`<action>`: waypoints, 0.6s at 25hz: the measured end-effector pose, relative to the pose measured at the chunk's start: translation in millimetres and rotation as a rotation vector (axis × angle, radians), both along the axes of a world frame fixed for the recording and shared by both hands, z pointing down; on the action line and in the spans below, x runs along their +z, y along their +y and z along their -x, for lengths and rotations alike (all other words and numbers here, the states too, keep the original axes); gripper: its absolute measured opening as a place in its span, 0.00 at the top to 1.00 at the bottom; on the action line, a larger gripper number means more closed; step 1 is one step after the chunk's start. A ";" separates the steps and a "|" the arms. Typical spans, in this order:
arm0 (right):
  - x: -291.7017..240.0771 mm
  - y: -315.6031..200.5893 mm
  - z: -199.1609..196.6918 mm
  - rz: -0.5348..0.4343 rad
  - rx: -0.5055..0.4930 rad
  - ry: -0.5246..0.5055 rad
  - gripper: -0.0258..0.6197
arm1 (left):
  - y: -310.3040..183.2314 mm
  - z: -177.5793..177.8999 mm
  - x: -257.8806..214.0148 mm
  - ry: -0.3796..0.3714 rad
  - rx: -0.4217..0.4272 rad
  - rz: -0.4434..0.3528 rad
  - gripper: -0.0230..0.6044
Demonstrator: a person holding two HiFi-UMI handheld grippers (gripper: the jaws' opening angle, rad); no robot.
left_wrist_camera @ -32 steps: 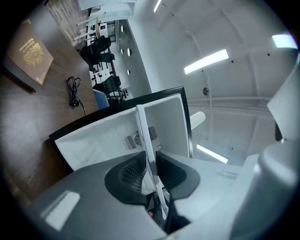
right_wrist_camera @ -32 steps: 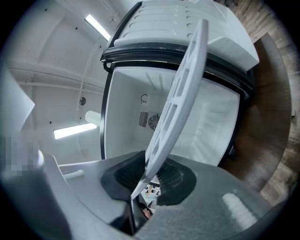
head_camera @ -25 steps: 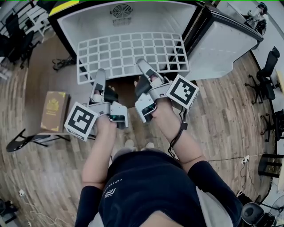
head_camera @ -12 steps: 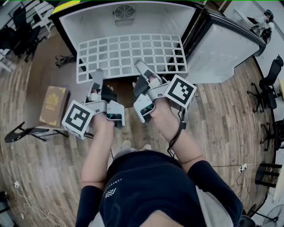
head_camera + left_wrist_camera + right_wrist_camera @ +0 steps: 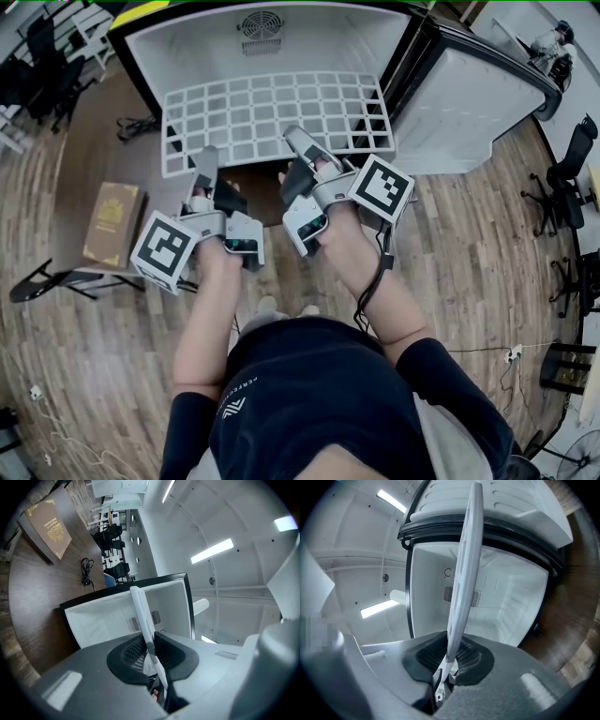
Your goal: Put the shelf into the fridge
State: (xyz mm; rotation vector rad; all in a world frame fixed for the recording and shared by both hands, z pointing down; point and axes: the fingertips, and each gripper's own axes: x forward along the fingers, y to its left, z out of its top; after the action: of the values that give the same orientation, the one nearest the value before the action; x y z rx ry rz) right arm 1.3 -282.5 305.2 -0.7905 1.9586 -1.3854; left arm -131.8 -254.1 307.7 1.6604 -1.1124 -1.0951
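A white wire-grid shelf [image 5: 272, 114] is held flat in front of the open fridge [image 5: 187, 52], its far edge at the mouth of the white cavity. My left gripper [image 5: 206, 167] is shut on the shelf's near edge at the left. My right gripper [image 5: 302, 150] is shut on the near edge further right. In the left gripper view the shelf [image 5: 143, 616] shows edge-on, pinched between the dark pads [image 5: 129, 654]. In the right gripper view the shelf [image 5: 464, 578] runs edge-on between the pads [image 5: 471, 656] toward the fridge interior [image 5: 506, 597].
The fridge door [image 5: 469, 94] stands open at the right. A brown book [image 5: 110, 225] lies on a small dark table [image 5: 56, 281] at the left. Office chairs [image 5: 562, 150] stand at the right, on the wooden floor [image 5: 469, 262].
Both grippers and the shelf shifted slightly up and left in view between the oldest frame and now; the grip on the shelf is the same.
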 end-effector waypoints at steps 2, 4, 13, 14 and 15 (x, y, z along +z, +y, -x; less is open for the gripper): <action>0.9 -0.2 0.3 0.014 -0.004 -0.017 0.90 | -0.2 0.2 -0.4 0.004 0.000 0.001 0.89; 1.8 -0.3 -0.1 0.025 -0.004 -0.028 0.91 | 0.1 -0.3 -1.5 0.006 -0.001 0.001 0.89; -0.7 -1.4 -0.7 0.035 -0.019 -0.063 0.91 | 0.3 0.0 1.1 0.026 0.001 0.021 0.89; -0.1 -1.5 -0.7 0.040 -0.020 -0.070 0.91 | 0.5 -0.2 0.9 0.027 0.002 0.021 0.89; 0.4 -1.5 -0.8 0.044 -0.020 -0.074 0.91 | 0.7 -0.4 0.7 0.028 0.002 0.022 0.89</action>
State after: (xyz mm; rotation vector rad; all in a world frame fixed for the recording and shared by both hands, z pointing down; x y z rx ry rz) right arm 2.2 -284.0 305.7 -0.7309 1.8904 -1.4535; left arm -131.4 -253.4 308.3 1.6245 -1.1010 -1.0980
